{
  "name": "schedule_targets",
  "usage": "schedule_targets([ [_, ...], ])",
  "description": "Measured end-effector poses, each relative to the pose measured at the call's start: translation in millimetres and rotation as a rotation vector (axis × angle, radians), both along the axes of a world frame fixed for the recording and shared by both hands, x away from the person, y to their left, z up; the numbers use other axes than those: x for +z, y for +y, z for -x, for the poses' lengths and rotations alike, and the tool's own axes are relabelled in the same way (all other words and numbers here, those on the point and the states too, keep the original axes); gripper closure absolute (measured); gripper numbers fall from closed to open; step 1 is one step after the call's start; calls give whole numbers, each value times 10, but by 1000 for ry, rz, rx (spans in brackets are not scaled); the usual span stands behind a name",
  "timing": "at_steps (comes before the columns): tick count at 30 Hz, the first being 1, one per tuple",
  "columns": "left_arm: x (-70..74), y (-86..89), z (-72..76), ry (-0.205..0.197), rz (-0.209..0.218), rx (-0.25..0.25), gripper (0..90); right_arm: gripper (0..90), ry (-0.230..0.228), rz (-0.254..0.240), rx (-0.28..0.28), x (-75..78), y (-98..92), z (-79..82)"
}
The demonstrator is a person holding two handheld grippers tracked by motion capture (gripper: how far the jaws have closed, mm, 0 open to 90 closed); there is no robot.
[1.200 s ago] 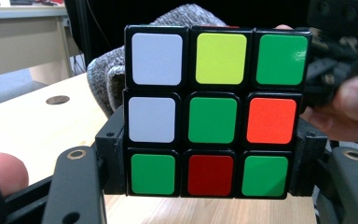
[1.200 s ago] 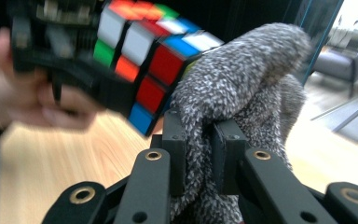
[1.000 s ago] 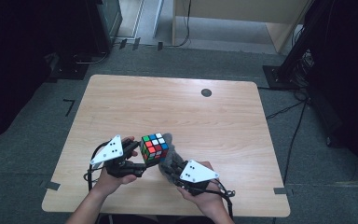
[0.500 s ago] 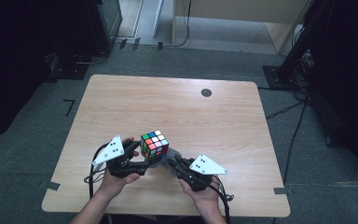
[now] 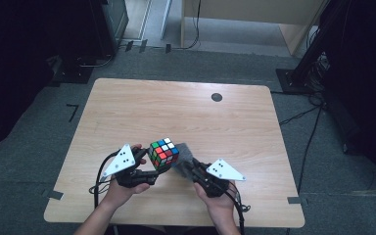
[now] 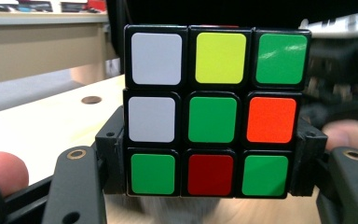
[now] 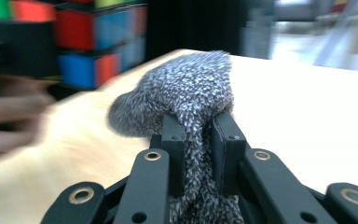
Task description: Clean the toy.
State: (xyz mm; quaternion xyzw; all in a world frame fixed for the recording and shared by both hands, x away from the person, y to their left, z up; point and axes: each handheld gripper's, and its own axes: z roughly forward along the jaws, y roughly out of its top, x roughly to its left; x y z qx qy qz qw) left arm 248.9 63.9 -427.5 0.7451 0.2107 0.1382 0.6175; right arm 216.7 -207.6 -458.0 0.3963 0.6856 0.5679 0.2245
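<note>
- The table [image 5: 127, 112] is pale wood with rounded corners and a small dark round hole [image 5: 217, 97] near its far edge; it stands on grey carpet, with strips of tape by its near corners.
- The room around it is dim: dark stands and cables lie to the right, and light wooden furniture stands beyond.
- No brand or writing can be read anywhere.
- The puzzle cube [image 5: 163, 153] is at the near middle of the table, gripped at its bottom layer between the half-open jaws of the left gripper [image 5: 149, 174].
- The cube has no long axis; its green-centred face [image 6: 213, 110] looks squarely at the left gripper's camera.
- The right gripper [image 5: 183, 169] is pinched nearly closed on a grey knitted cloth [image 7: 186, 102], which bunches on the table just right of the cube.
</note>
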Motion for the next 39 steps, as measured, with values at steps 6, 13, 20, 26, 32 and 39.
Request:
schedule_targets([
  [6,-107,-58,-16,-5,-55,19,341,696,67,87,-111,-92,-167,-122],
  [13,-125,-88,-6,-22,-90,22,342,416,125,70,-198,14,-277,-146],
  [20,-199,-162,24,-44,-138,26,341,280,66,-80,-45,473,-66,65],
  [26,-273,-319,126,-102,-194,9,341,154,180,-163,57,456,156,91],
  [32,-284,-402,209,-155,-206,-3,341,253,272,-161,37,332,245,71],
  [39,-289,-462,240,-185,-241,24,320,346,228,-105,-15,345,323,168],
])
